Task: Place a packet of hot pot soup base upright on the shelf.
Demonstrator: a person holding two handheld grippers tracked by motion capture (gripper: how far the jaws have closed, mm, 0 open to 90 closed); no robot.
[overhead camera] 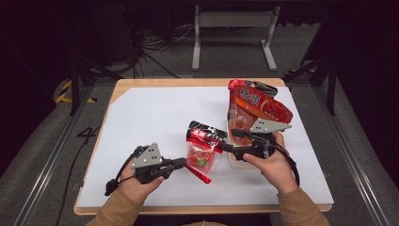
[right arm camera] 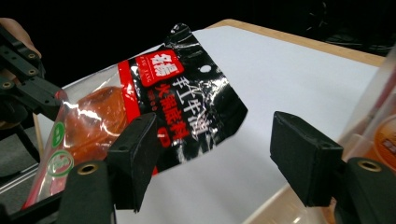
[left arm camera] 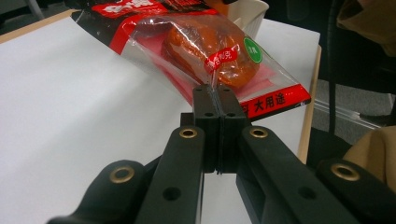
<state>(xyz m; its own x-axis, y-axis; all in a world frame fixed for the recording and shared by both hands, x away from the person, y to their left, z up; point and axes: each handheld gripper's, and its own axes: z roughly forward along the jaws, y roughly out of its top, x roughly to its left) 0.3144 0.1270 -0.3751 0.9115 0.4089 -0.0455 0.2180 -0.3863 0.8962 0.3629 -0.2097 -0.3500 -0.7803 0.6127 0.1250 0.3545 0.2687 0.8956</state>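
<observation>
A sauce packet with a black top, a red band and a clear window onto an orange-red block is held tilted above the white sheet. My left gripper is shut on its lower clear edge; in the left gripper view the jaws pinch the film of the packet. To the packet's right, my right gripper stands open. In the right gripper view the gripper has wide-apart jaws with nothing between them, and the packet's black top lies just beyond the left jaw.
A beige tub by my right hand holds larger red packets standing upright. The white sheet covers the wooden table. Metal frame legs stand on the floor beyond the far edge.
</observation>
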